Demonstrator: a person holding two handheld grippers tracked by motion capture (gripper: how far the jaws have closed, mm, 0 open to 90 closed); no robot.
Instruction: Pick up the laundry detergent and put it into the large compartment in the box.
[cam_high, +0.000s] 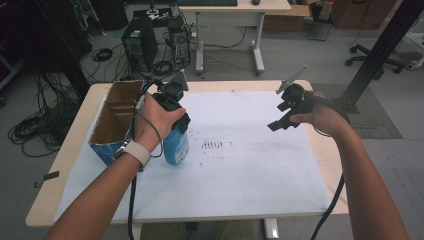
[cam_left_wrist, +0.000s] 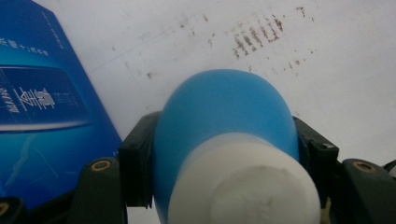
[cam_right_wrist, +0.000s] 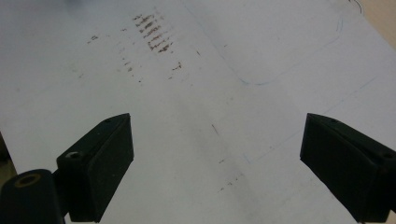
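Blue bottle (cam_left_wrist: 224, 121) clamped in raised left claw (cam_high: 176, 131)

Left gripper (cam_high: 172, 107): black body, grey three-cornered plate on top, dark cable trailing along forearm, brass-ringed screw holes beside blocky black jaws. Right gripper (cam_high: 290, 107): same black build, grey plate, black cable. White watch strap (cam_high: 136, 151) on left wrist; sleeves absent.

One blue bottle (cam_high: 176, 146), one cardboard box (cam_high: 116, 120)
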